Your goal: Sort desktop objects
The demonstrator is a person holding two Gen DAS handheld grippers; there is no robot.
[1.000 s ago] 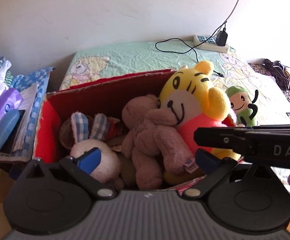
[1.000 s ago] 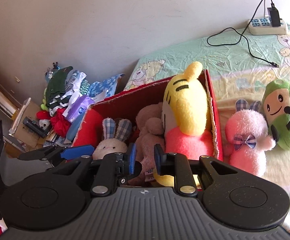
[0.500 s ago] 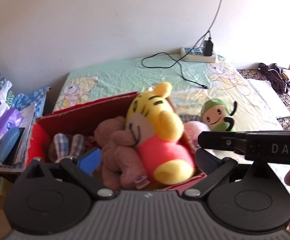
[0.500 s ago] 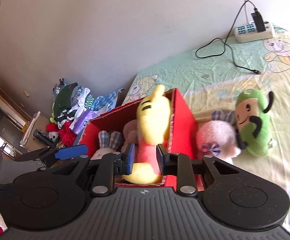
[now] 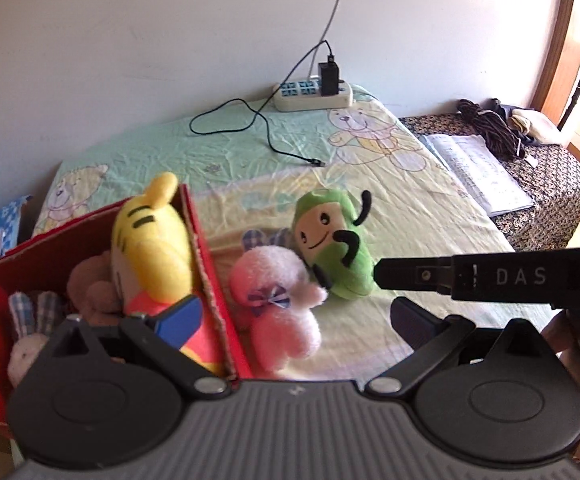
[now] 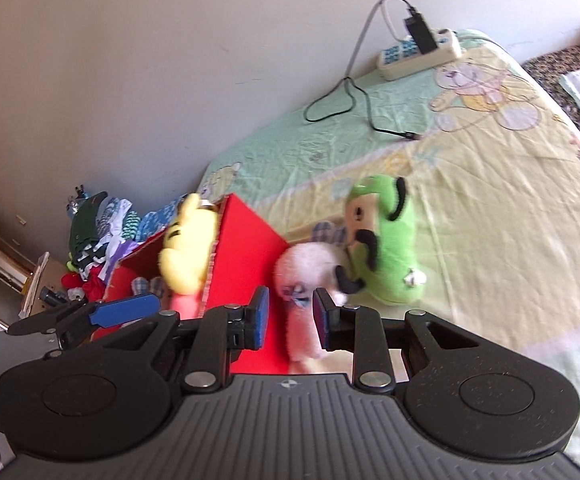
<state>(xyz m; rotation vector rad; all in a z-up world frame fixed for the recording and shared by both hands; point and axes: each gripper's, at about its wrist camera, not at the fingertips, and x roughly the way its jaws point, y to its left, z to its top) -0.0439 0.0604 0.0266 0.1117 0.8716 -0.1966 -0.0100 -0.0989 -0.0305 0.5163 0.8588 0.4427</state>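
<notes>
A red box (image 5: 205,248) at the left holds a yellow tiger plush (image 5: 149,240), a brown bear (image 5: 89,288) and a checked-ear bunny (image 5: 29,320). On the bedsheet right of the box lies a pink plush (image 5: 277,300), touching a green plush (image 5: 330,248). My left gripper (image 5: 296,318) is wide open over the pink plush, holding nothing. My right gripper (image 6: 287,320) has a narrow gap between its pads, empty, with the pink plush (image 6: 306,264) just beyond and the green plush (image 6: 386,248) to its right. The right gripper's finger (image 5: 410,274) reaches in from the right, near the green plush.
A power strip (image 5: 314,96) with a black cable (image 5: 265,132) lies at the back of the bed by the wall. Papers (image 5: 478,172) and dark cords (image 5: 486,124) lie on a patterned surface at the right. Clothes (image 6: 101,232) are piled left of the box.
Both views have swung right, away from the box's inside and toward the pink and green plush toys. The box now sits at the left. Neither gripper's opening has visibly changed.
</notes>
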